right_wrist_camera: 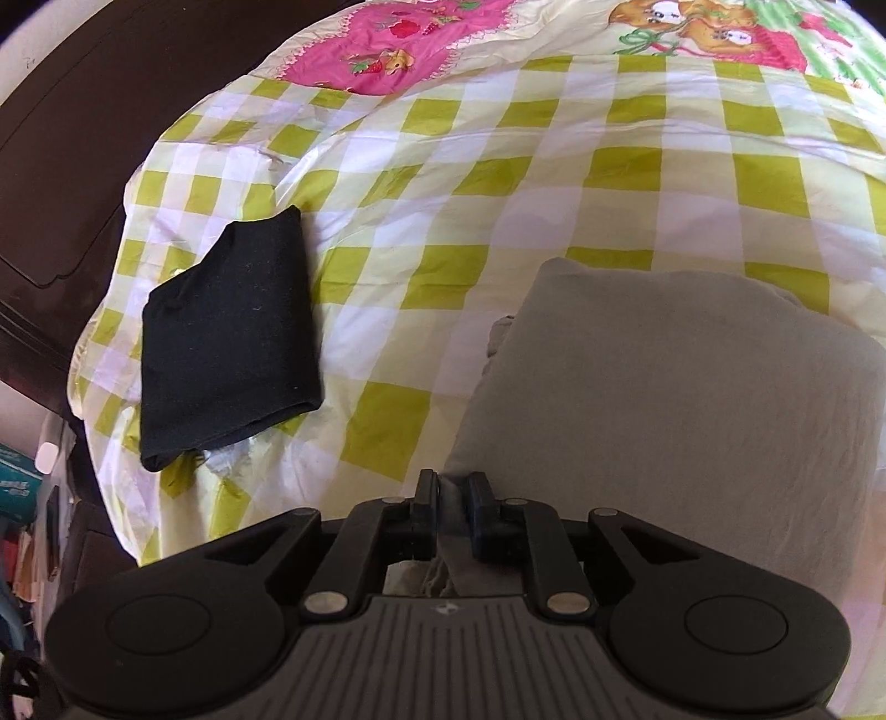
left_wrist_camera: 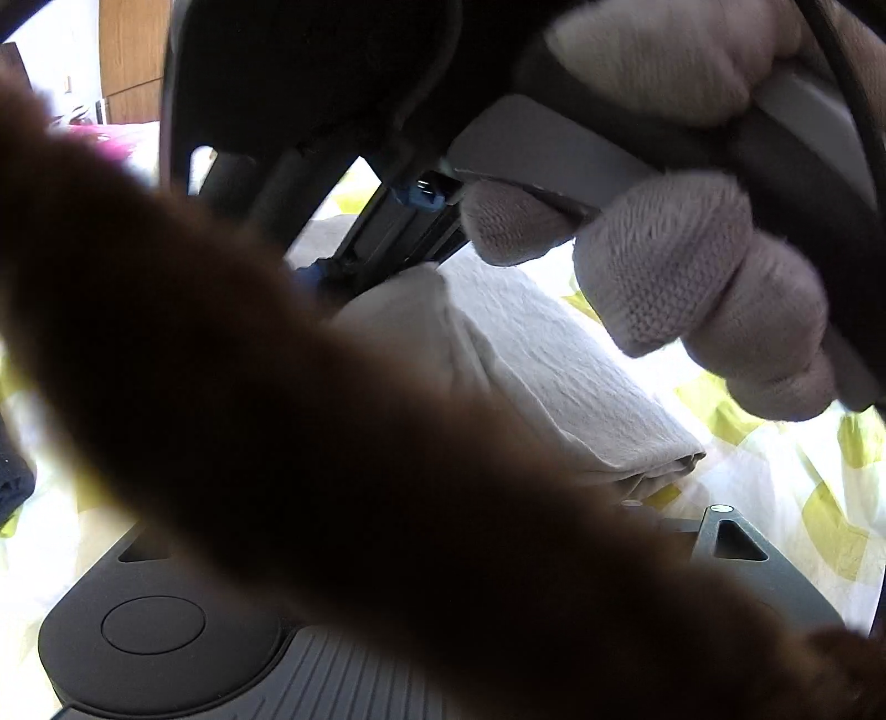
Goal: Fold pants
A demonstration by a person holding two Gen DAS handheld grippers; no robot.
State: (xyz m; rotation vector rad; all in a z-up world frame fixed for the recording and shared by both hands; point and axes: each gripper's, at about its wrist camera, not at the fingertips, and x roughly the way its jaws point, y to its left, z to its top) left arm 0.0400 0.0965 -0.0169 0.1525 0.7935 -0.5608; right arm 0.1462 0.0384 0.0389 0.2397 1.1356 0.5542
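The grey pants (right_wrist_camera: pixel 664 415) lie folded into a thick rectangle on the checked bedsheet (right_wrist_camera: pixel 498 194). My right gripper (right_wrist_camera: pixel 454 498) is shut on a bunched fold at the near left corner of the pants. In the left wrist view the same grey pants (left_wrist_camera: pixel 554 376) sit in the middle. A gloved hand (left_wrist_camera: pixel 692 288) holds the other gripper's handle above them. A blurred dark brown sleeve (left_wrist_camera: pixel 277 387) crosses that view diagonally. It hides my left gripper's fingers, and only the left gripper's body (left_wrist_camera: pixel 166 637) shows at the bottom.
A folded black garment (right_wrist_camera: pixel 227 338) lies on the sheet to the left of the grey pants. A pink and cartoon-print cover (right_wrist_camera: pixel 421 44) lies at the far end. Dark wooden furniture (right_wrist_camera: pixel 66 166) borders the bed's left edge.
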